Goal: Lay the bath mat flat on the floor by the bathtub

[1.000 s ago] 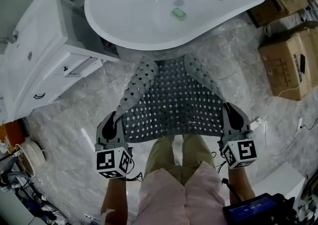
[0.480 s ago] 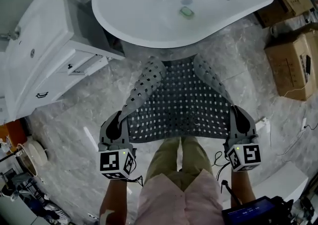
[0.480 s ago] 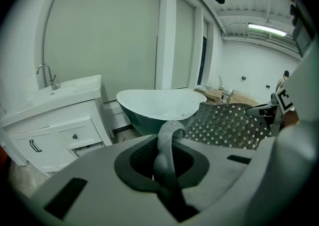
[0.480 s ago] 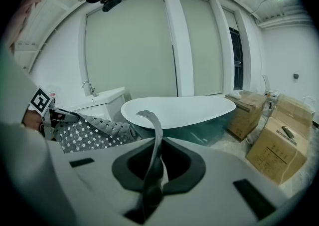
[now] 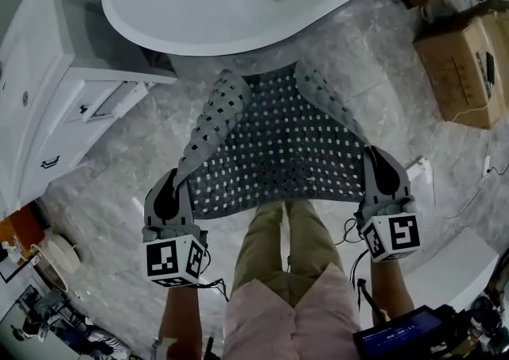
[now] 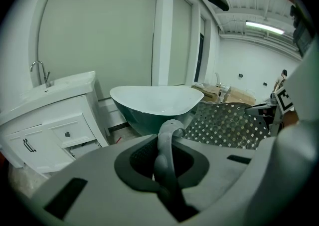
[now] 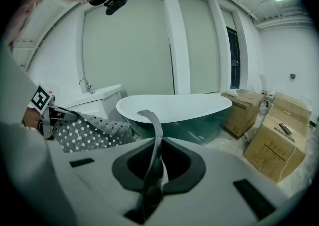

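Presently, listed left to right.

Vanity cabinet (image 5: 48,104): one, white, against the wall at far left, beside the tub.

Left gripper (image 5: 176,191): one. Its jaws are pinched together on the near left corner of the bath mat (image 5: 270,144), and the left gripper view shows a fold of grey mat rising out of the nip.

Bath mat: one, grey, perforated with square holes. It hangs off the floor between the two grippers, stretched by its near corners so it spreads wide before lowering. Its long edges curl inward, and its far end slopes down toward the foot of the tub. Whether that end touches the floor (image 5: 119,152) cannot be told.

Bathtub (image 5: 238,1): one, white, freestanding, directly ahead. The mat is squared to it, which suits the intended spot.

Right gripper (image 5: 378,172): one, closed on the near right corner of the mat, level with its partner.

Cardboard boxes (image 5: 461,64): two in the head view, at far right, clear of the landing area.

Judged step: lowering not yet done.
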Demonstrator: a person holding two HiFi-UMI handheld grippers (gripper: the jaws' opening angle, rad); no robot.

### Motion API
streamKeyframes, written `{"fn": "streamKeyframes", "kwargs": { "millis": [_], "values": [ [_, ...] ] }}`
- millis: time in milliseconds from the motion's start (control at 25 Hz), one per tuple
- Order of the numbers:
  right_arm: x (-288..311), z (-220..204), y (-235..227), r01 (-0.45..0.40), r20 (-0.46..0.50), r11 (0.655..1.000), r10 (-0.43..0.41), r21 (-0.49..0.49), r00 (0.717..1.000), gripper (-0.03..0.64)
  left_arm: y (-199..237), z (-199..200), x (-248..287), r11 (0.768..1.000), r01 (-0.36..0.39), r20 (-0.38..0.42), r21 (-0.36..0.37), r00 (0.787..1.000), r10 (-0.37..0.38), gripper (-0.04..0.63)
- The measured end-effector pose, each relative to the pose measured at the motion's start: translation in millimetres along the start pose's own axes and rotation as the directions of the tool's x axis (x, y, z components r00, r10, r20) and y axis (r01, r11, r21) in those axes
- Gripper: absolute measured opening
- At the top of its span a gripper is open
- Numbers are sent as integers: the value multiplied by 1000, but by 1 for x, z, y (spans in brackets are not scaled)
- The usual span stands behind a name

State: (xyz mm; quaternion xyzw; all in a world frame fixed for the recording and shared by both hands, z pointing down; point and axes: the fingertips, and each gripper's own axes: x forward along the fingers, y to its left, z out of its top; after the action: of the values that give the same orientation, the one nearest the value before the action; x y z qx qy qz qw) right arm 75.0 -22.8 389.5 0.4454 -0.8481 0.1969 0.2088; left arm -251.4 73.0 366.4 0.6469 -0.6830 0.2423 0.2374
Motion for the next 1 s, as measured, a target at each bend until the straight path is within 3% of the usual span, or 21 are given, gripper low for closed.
{"fn": "streamKeyframes", "kwargs": {
  "millis": [440, 1000],
  "values": [
    [-31, 26, -17, 17, -27, 1000, -17, -11, 999, 26, -21, 19, -15, 999, 9, -32, -32, 999, -10, 40],
    [-20, 2, -22, 36, -60, 999, -36, 0, 998, 26, -11, 4, 4, 1000, 5, -61, -22, 998, -6, 40]
  ]
}}
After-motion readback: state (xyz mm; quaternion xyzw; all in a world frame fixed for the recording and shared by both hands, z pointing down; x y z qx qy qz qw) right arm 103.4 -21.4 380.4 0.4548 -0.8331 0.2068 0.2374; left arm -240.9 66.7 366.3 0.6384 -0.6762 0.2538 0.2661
